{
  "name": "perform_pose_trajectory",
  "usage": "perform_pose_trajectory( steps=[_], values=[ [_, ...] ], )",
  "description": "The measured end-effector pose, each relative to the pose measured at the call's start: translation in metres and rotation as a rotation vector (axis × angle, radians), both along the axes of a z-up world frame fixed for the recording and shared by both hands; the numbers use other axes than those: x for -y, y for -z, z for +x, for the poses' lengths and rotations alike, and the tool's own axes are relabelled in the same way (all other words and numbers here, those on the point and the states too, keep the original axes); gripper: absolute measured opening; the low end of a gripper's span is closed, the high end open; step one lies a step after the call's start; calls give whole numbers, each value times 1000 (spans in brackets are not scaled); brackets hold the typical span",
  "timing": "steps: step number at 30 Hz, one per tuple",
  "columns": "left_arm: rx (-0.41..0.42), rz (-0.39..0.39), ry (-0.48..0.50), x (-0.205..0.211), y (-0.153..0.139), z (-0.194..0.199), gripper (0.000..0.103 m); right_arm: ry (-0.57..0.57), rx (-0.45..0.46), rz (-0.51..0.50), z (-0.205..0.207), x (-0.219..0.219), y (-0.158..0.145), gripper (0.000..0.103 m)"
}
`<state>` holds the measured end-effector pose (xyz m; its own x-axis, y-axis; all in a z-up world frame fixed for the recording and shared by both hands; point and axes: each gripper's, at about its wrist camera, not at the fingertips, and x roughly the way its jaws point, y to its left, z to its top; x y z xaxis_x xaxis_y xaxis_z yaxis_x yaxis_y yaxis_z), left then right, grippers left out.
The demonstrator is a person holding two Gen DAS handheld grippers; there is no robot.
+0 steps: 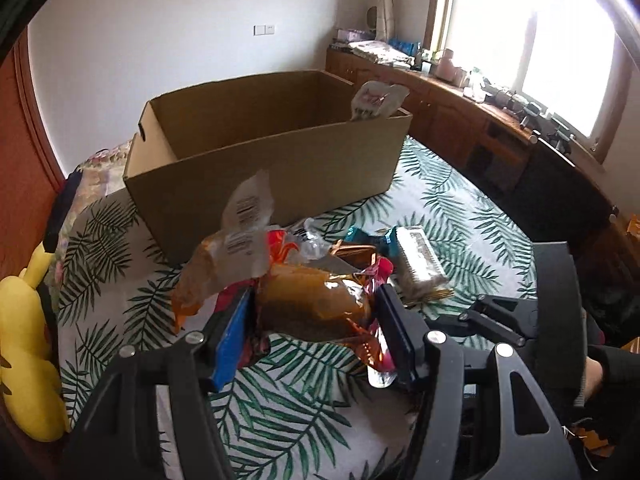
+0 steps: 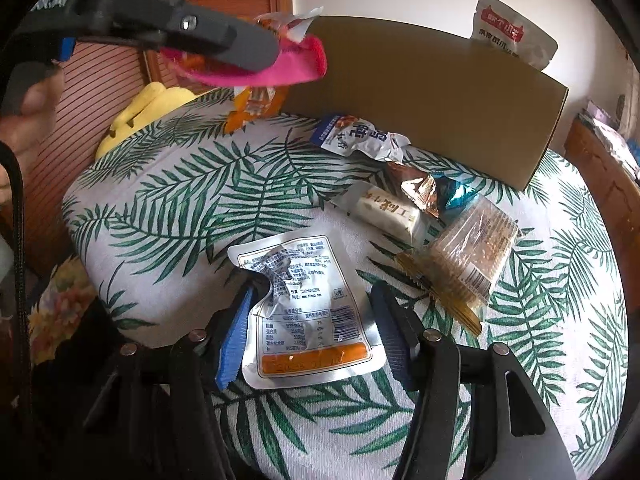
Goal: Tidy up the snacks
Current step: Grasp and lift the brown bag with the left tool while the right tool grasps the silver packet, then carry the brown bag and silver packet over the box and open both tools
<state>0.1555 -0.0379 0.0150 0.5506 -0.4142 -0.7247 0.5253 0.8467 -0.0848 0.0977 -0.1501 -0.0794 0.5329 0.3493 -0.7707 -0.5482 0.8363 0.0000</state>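
Observation:
My left gripper [image 1: 312, 300] hangs above the bed, shut on a bunch of snack packets [image 1: 316, 304]: a golden-brown one between the pads, with orange, pink and clear wrappers sticking out. From the right wrist view, this gripper [image 2: 224, 40] and its pink packet [image 2: 288, 64] are high at the left, near the cardboard box [image 2: 420, 92]. My right gripper [image 2: 314, 296] is low on the bed, its pads against both edges of a silver pouch [image 2: 308, 312] with an orange stripe. The open box [image 1: 280, 172] holds a white pouch [image 1: 376, 100] at its right end.
Loose snacks lie on the leaf-print bed cover [image 2: 180, 200] before the box: a blue-white packet [image 2: 360, 136], a copper wrapper [image 2: 416, 188], a white bar [image 2: 392, 212], a cracker pack [image 2: 472, 248]. A yellow plush toy [image 1: 28, 340] sits left. Wooden cabinets [image 1: 480, 120] stand beyond.

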Motion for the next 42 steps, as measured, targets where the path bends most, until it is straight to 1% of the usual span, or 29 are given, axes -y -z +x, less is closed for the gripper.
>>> perform_pose_trajectory(
  steps=[6, 15, 20, 24, 30, 37, 42],
  values=[
    [19, -39, 18, 4, -11, -10, 60, 4, -10, 22, -7, 8, -5, 58],
    [37, -70, 50, 14, -21, -22, 60, 16, 24, 21, -16, 15, -19, 58],
    [53, -71, 56, 21, -27, -23, 60, 35, 56, 25, -18, 22, -33, 58],
    [64, -78, 62, 26, -32, -25, 60, 62, 91, 5, -17, 33, -45, 58],
    [75, -73, 75, 34, -36, -25, 60, 104, 122, 24, -16, 53, -64, 58],
    [88, -68, 68, 34, -39, -25, 60, 126, 159, 40, -14, 66, -88, 58],
    [111, -59, 53, 31, -44, -25, 61, 136, 175, 44, -10, 70, -101, 58]
  ],
)
